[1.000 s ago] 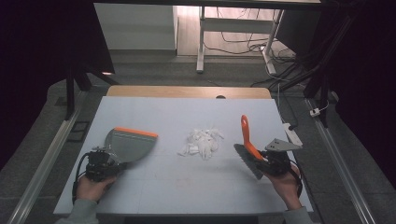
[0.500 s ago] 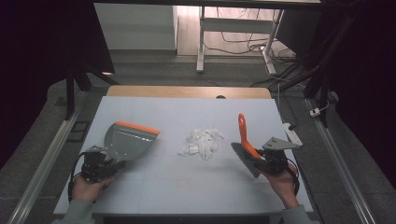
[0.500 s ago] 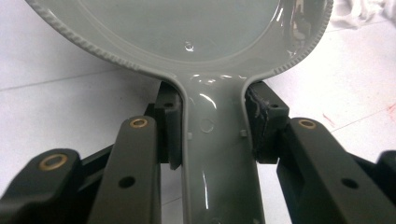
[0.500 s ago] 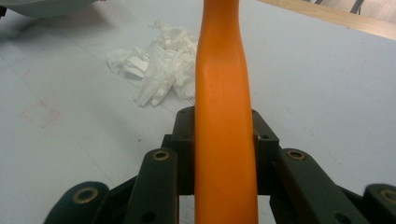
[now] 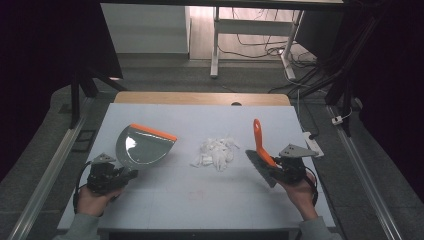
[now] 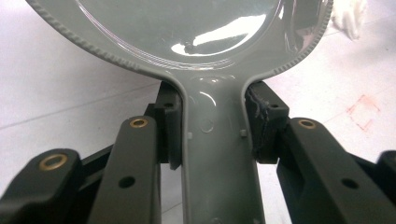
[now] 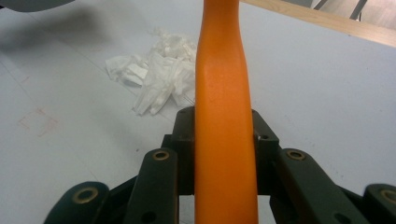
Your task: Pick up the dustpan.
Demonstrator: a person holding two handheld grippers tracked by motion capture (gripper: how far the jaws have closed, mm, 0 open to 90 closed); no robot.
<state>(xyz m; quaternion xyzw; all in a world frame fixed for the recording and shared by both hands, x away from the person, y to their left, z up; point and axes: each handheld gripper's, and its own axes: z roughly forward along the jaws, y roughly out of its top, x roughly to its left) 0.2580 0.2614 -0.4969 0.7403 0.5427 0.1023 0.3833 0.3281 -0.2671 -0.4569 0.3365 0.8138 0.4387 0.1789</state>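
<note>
I find my left gripper (image 6: 212, 140) pinching the grey dustpan (image 5: 142, 145) by its handle, pan empty; my right gripper (image 7: 224, 140) clamps the orange brush handle (image 7: 223, 116). Crumpled tissue (image 5: 216, 152) lies between. No legible writing.

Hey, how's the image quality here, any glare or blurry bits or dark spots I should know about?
High view: the room around the table is nearly black, and the dustpan carries a bright reflection. Left gripper view: glare streaks on the dustpan's bowl, fingers slightly soft. Right gripper view: the brush handle blurs up close; the tissue pile is fairly sharp.
</note>
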